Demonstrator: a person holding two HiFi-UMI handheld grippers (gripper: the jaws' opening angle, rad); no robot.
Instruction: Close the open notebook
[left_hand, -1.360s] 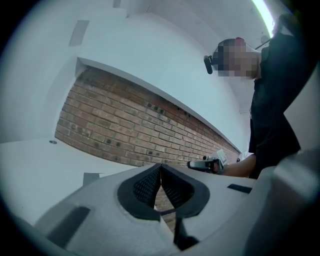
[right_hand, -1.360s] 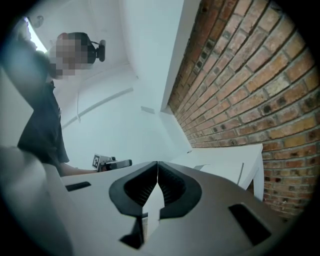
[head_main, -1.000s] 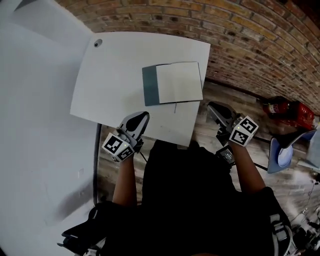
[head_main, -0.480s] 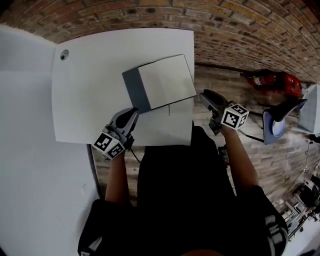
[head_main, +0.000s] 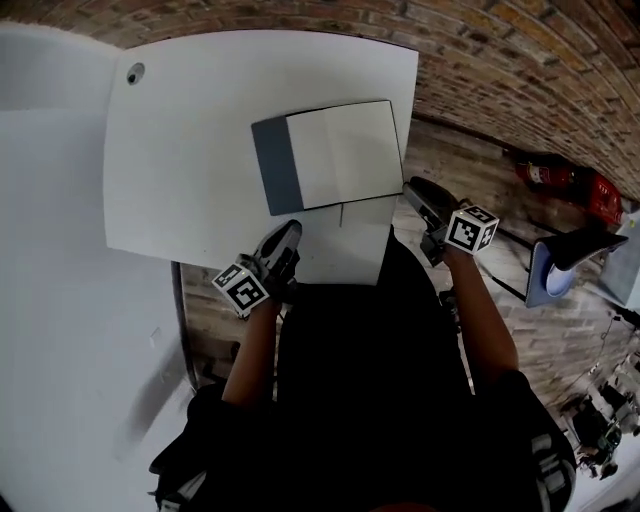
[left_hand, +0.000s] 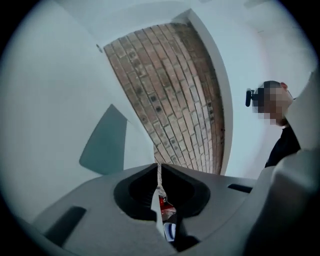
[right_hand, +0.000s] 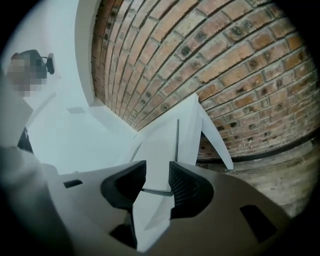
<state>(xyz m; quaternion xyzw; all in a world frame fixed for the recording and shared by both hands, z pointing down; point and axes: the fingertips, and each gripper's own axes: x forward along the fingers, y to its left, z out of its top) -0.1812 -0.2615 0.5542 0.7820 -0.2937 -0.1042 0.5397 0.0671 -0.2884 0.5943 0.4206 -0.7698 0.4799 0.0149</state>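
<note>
Judging the notebook (head_main: 345, 153) light and floppy, we favoured pinching its grey cover (head_main: 270, 165) edge; left tongs (head_main: 288, 232) were clenched empty, right tongs (head_main: 414, 188) had just been opening, nothing between.

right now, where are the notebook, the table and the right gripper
notebook (head_main: 345, 155): head view, on its white page
table (head_main: 190, 150): head view, on the bare top left of the notebook
right gripper (right_hand: 157, 171): right gripper view, midway between its open jaws
</note>
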